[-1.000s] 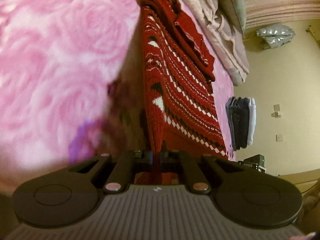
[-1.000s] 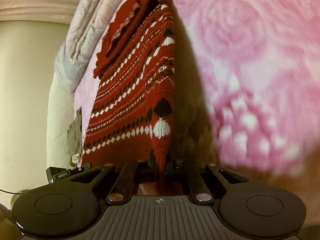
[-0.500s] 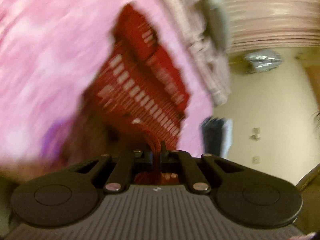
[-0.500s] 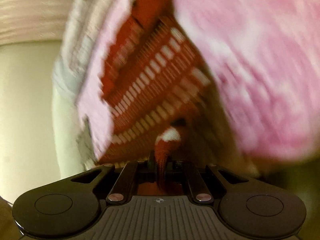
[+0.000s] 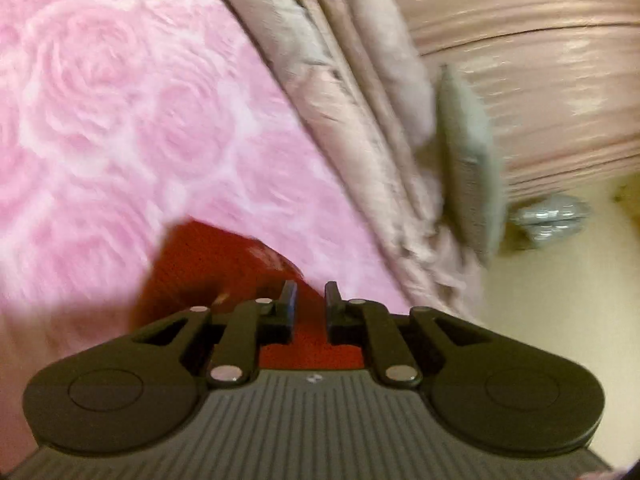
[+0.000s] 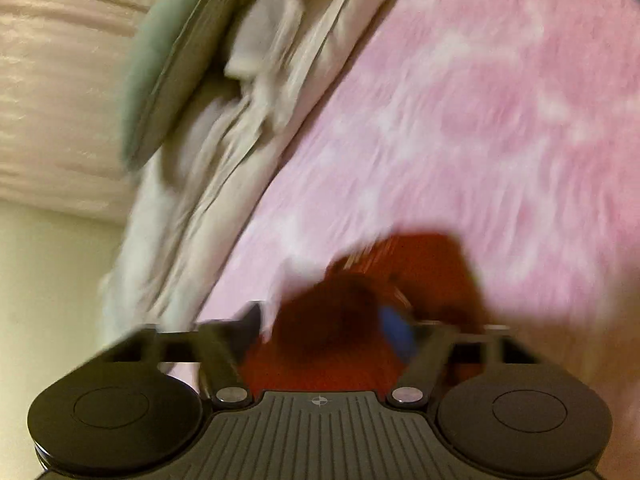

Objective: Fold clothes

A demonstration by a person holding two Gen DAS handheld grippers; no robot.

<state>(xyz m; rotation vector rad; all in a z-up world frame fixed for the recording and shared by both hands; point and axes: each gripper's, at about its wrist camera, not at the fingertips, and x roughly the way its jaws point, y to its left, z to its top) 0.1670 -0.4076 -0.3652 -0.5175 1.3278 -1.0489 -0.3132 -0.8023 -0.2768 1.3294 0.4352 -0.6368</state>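
Letting go of the fold, both tools are hanging low over the red sweater (image 5: 224, 264) on the pink rose-patterned bed (image 5: 120, 120). The left hand-held gripper (image 5: 310, 300) has just been opening: its jaws are standing a narrow gap apart, and red knit is showing in that gap and below it, though the fingers (image 5: 289, 294) are not pressing on it. The right hand-held gripper (image 6: 332, 326) has just been opening as well, and its jaws are now spread wide, with the sweater bunched loosely between and beneath them, unpinched.

In each wrist view the garment is lying directly under and just ahead of the fingertips, reaching only a little way forward before bare blanket takes over. Its pattern is smeared by blur, so its long axis cannot be read with confidence. Neither hand appears clearly nearer, since both are sitting right over the cloth. Farther ahead, well apart from the sweater, crumpled beige bedding (image 5: 360, 140) and a grey-green cushion (image 5: 468, 160) are piled along the bed's far edge, so any next pinch probably lies straight below the tips.
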